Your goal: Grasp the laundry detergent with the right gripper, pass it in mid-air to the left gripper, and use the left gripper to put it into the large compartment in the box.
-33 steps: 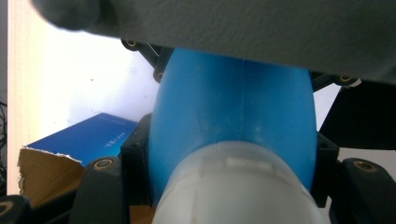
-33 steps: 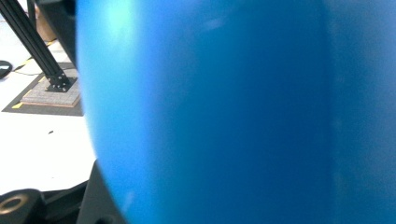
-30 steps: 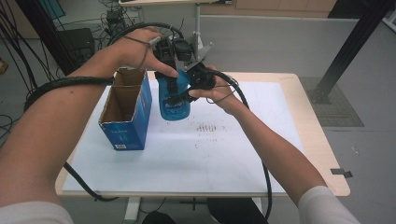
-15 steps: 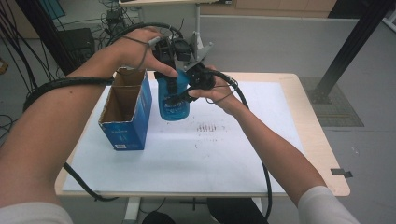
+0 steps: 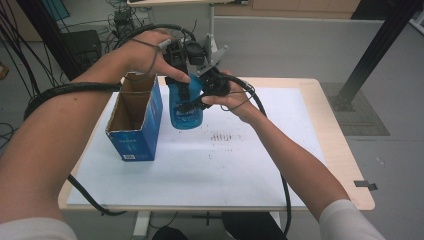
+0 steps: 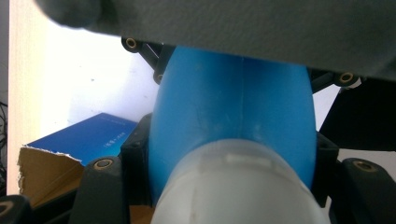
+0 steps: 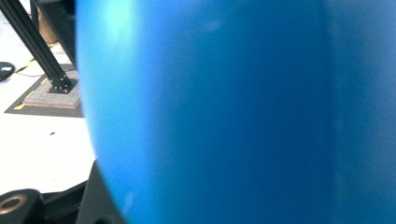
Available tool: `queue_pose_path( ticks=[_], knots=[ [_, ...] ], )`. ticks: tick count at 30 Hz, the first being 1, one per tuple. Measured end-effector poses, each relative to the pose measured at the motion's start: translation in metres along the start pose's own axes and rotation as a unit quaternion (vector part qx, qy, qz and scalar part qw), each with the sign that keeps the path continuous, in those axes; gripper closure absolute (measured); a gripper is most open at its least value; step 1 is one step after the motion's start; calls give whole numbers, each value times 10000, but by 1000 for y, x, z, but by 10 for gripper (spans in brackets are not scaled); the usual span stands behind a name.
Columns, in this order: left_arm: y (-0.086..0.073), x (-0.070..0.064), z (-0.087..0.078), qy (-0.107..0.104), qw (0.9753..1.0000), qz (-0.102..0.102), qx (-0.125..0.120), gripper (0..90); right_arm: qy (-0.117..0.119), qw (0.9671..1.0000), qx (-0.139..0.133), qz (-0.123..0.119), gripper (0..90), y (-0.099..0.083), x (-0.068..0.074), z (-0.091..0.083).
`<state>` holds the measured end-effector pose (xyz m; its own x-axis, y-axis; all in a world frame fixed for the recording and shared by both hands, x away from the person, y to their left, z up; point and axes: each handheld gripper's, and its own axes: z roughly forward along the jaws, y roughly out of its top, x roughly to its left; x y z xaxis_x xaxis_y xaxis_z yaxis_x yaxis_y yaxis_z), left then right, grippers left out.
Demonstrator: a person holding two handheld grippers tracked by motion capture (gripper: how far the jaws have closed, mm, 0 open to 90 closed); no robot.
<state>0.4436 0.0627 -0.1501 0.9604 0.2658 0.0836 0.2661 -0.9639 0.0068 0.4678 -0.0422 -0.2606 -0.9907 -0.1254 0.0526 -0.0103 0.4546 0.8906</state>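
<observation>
High view shows your blue bottle (image 5: 186, 107) held upright above the white sheet on the table (image 5: 250, 165), just right of the open blue carton (image 5: 134, 120). Your left tool (image 5: 181, 75) comes down over the bottle's top; in the left gripper view its jaws sit closed on either side of the blue bottle (image 6: 229, 121) below the pale cap (image 6: 233, 186). Your right tool (image 5: 207, 92) presses against the bottle's side; in the right gripper view the bottle wall is so close that you cannot tell from these pictures whether those jaws are clamped or merely resting. If the bottle is headed for the carton, keep it vertical, let the left tool carry it, and free the right one before lowering. The carton mouth looks barely wider than the bottle, so line it up squarely. Open room lies right and toward you; the table's far edge is near.
</observation>
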Motion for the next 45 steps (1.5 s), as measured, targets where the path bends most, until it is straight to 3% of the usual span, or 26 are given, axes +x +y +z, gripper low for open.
queue_pose_path(
  ticks=[28, 29, 30, 45],
  knots=[
    [-1, 1, 0, -35, 10000, -45, -48, 380, 45, 10000, -47, 18, 415, -1, -1, -1],
    [0, 1, -2, -39, 10000, -14, 79, 380, 54, 10000, -44, 34, 415, -1, -1, -1],
    [-1, 0, 0, -30, 10000, -41, -33, 380, 26, 10000, -60, 15, 415, -1, -1, 0],
    [2, 1, -3, -43, 9999, -70, -65, 381, 60, 9999, -115, 87, 408, -2, -1, -3]
  ],
)
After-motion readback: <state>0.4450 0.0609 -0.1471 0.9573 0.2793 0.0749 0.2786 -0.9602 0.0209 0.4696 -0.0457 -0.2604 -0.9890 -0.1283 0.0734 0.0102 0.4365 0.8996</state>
